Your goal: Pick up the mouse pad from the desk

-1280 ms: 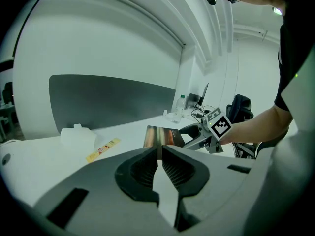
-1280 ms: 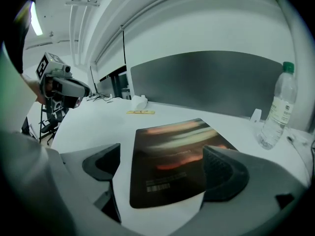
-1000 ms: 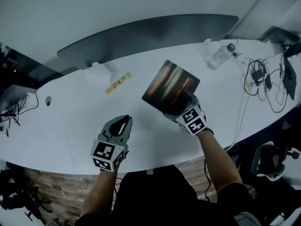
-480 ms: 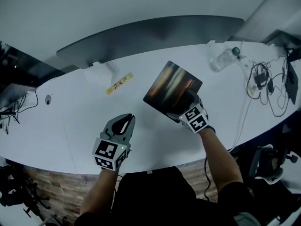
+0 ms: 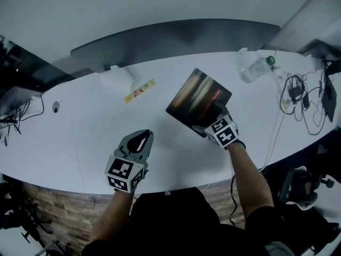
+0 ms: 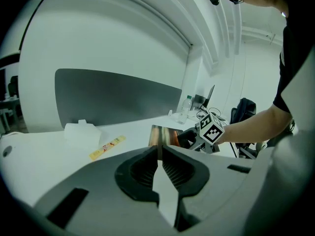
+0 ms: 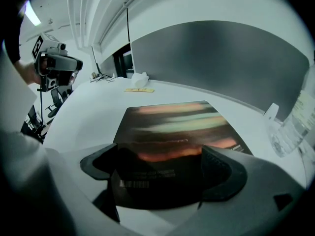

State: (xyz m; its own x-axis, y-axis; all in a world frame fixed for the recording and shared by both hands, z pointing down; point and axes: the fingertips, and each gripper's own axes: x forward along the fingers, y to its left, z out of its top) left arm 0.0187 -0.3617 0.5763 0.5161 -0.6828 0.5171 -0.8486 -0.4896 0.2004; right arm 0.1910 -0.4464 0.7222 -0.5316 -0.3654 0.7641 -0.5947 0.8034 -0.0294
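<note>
1. Pointing across the white desk (image 5: 80,137), the left gripper (image 5: 140,140) has its jaws pressed together on nothing.
2. The right gripper (image 5: 213,116) clamps the near edge of the dark mouse pad (image 5: 196,96), which is raised just off the desk, right of centre.

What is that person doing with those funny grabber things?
A person stands at a white desk with a hand-held gripper in each hand. The right hand-held gripper is clamped on the near edge of the dark mouse pad, which looks partly lifted. The left hand-held gripper is shut and empty.
</note>
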